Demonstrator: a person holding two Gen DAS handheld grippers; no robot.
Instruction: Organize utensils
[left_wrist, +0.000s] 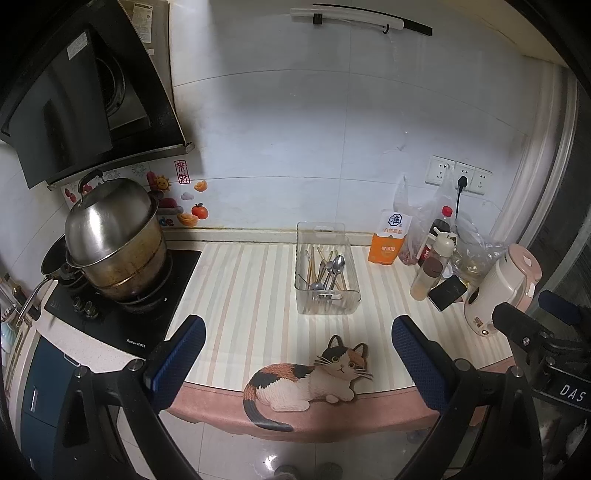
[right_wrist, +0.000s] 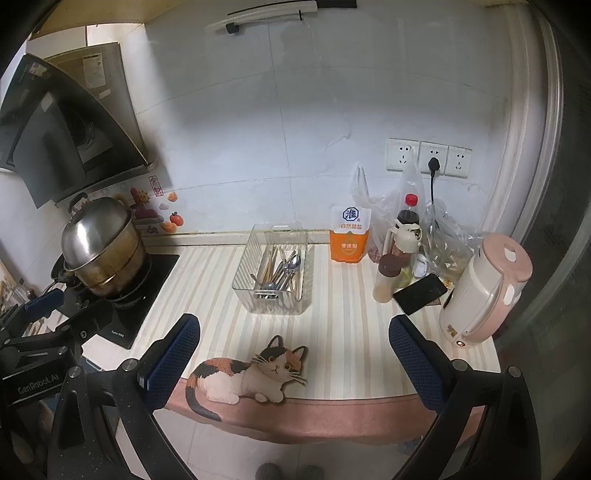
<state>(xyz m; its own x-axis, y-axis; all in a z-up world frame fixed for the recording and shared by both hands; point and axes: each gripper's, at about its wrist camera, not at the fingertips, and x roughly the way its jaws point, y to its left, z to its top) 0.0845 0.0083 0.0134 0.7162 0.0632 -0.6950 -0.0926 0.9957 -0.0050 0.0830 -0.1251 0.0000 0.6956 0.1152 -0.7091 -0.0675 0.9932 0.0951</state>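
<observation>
A clear plastic bin (left_wrist: 326, 299) (right_wrist: 275, 304) stands on the striped mat (left_wrist: 240, 288) (right_wrist: 343, 332) in the middle of the counter. Inside it lie metal spoons (left_wrist: 337, 264) (right_wrist: 293, 263) and several chopsticks (left_wrist: 312, 267) (right_wrist: 271, 258), mixed together. My left gripper (left_wrist: 297, 341) is open, held back off the counter's front edge, with nothing between its blue pads. My right gripper (right_wrist: 293, 341) is open too, equally far back and empty. Each gripper shows at the edge of the other's view: the right gripper (left_wrist: 546, 321), the left gripper (right_wrist: 44, 317).
A steel pot with a domed lid (left_wrist: 114, 240) (right_wrist: 99, 247) sits on the stove at left. At right stand an orange salt bag (left_wrist: 388, 242) (right_wrist: 349, 236), bottles (left_wrist: 430, 273) (right_wrist: 388, 277), a black phone (left_wrist: 447, 292) (right_wrist: 419, 293) and a pink-lidded kettle (left_wrist: 498, 291) (right_wrist: 484, 291). A cat figure (left_wrist: 310, 380) (right_wrist: 243, 373) marks the mat's front edge.
</observation>
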